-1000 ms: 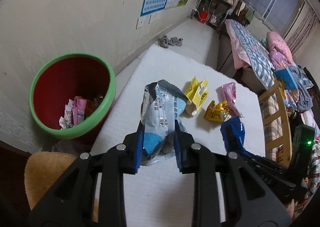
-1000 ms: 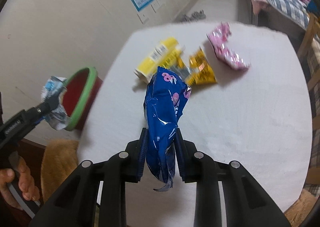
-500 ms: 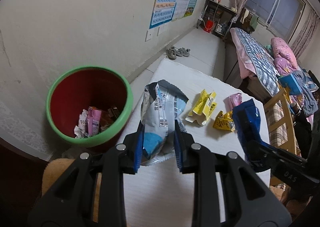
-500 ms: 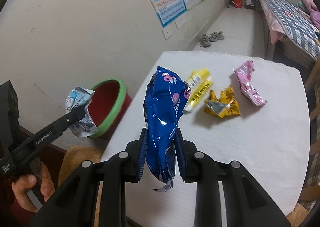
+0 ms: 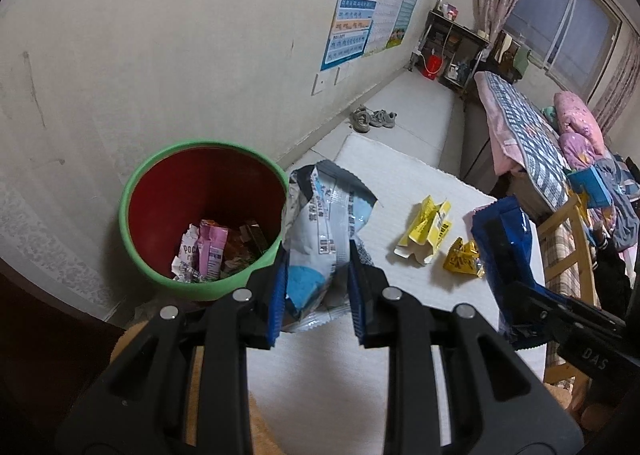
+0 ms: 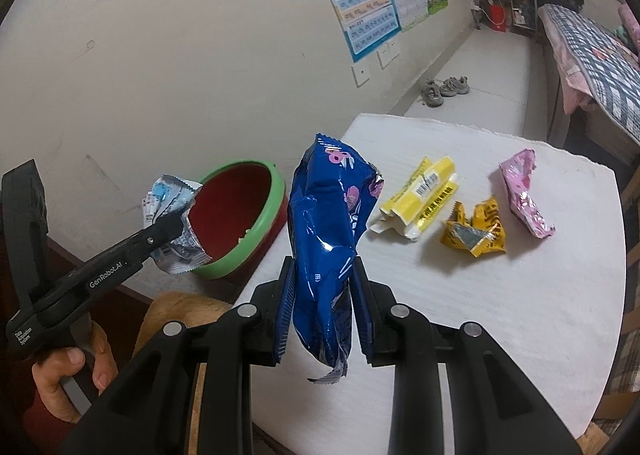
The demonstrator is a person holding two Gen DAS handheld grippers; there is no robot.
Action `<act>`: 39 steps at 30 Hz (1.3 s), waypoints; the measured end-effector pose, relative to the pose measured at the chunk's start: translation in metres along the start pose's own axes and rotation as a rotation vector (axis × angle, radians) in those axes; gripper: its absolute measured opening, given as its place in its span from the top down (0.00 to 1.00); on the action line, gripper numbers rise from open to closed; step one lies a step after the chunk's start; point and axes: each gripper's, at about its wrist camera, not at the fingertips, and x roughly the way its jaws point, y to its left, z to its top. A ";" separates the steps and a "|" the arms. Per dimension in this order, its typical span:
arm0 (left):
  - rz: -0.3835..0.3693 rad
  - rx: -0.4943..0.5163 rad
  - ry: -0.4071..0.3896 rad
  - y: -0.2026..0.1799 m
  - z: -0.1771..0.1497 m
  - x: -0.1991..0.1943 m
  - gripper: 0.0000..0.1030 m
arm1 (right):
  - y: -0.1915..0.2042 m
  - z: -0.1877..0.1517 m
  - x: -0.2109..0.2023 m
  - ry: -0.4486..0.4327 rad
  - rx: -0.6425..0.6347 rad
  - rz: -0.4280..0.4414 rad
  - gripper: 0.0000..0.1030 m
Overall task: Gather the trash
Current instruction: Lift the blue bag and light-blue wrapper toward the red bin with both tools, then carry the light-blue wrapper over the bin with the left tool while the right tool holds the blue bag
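Your left gripper [image 5: 316, 291] pinches the crumpled white-and-blue wrapper [image 5: 324, 223] low on its body, and your right gripper [image 6: 320, 307] pinches the dark blue snack bag [image 6: 328, 231] the same way; both are lifted clear of the white table [image 6: 500, 315], near its left edge. The risk sits in those grips: each jaw pair holds only a narrow waist of slick foil, so a quick swing could let a wrapper slide out and drop beside the green-rimmed bin [image 5: 160, 275] rather than in it. In the right wrist view the white-and-blue wrapper hangs at the bin's rim, not clearly over the opening, so letting go now may miss. The blue bag is tall and floppy, its torn tail dangling below the jaws. Farther along, toward the table's far edge, lie a yellow carton [image 6: 424, 195], a crushed yellow-orange wrapper [image 6: 476, 231] and a pink wrapper [image 6: 524, 191], all untouched.
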 end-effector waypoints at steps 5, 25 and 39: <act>0.018 -0.009 -0.024 0.002 0.002 -0.008 0.75 | 0.009 0.004 -0.001 -0.009 -0.019 0.004 0.73; 0.049 -0.018 -0.059 0.007 0.005 -0.021 0.75 | 0.033 0.012 -0.009 -0.042 -0.074 0.013 0.73; 0.080 -0.033 -0.065 0.019 0.006 -0.024 0.75 | 0.050 0.022 -0.008 -0.064 -0.118 0.034 0.73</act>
